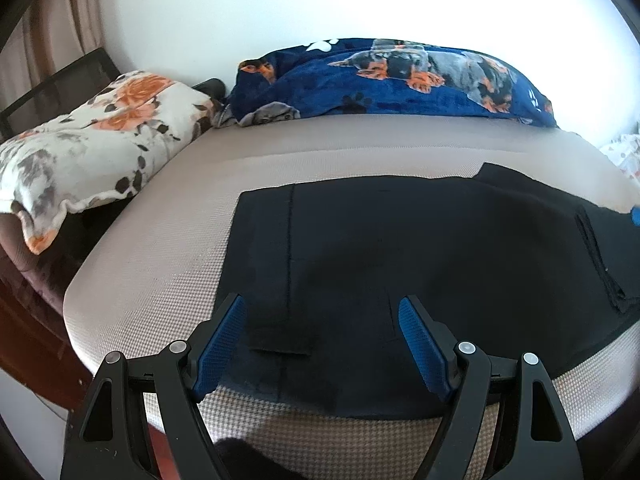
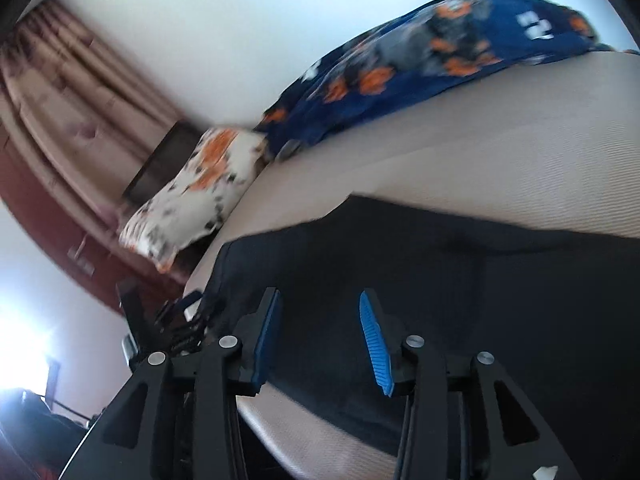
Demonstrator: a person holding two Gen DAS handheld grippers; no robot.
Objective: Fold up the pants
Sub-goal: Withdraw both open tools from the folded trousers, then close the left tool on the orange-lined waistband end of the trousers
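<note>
Dark navy pants (image 1: pixel 420 264) lie spread flat across the beige mattress (image 1: pixel 168 272), reaching its near edge. My left gripper (image 1: pixel 322 304) is open and empty, its blue pads just above the pants' near left part. The pants also show in the right wrist view (image 2: pixel 460 280), which is tilted and blurred. My right gripper (image 2: pixel 318 296) is open and empty over the pants near the mattress edge. The left gripper (image 2: pixel 180 320) shows at the left of that view. A blue tip of the right gripper (image 1: pixel 635 216) shows at the far right.
A floral white and orange pillow (image 1: pixel 88 144) lies at the left end of the bed. A blue dog-print blanket (image 1: pixel 400 80) is bunched along the white wall behind. A dark frame (image 1: pixel 60 84) and beige curtains (image 2: pixel 68 92) stand at the left.
</note>
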